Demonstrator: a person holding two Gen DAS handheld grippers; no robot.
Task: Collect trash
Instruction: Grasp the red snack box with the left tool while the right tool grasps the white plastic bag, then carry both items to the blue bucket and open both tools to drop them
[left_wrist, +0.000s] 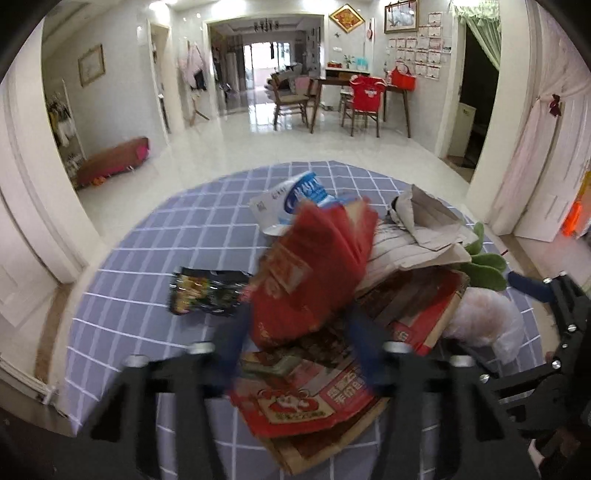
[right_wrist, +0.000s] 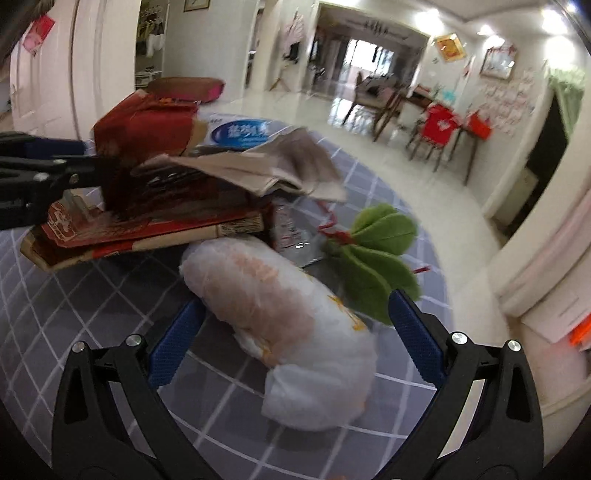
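We are picking up trash now. The red wrapper (left_wrist: 314, 273) sits on top of the pile in the middle of the tabletop (left_wrist: 129, 295), and our left claw (left_wrist: 295, 314) is clenched on it, one blue finger on each side. The white bag (right_wrist: 280, 306) lies at about 4 o'clock from the pile, beside some green leaves (right_wrist: 376, 258). Our right claw (right_wrist: 291, 325) is spread wide around the bag and not squeezing yet. Next, we think, the right claw should close on the bag, then both lift away. A black packet (left_wrist: 203, 291) waits at 9 o'clock.
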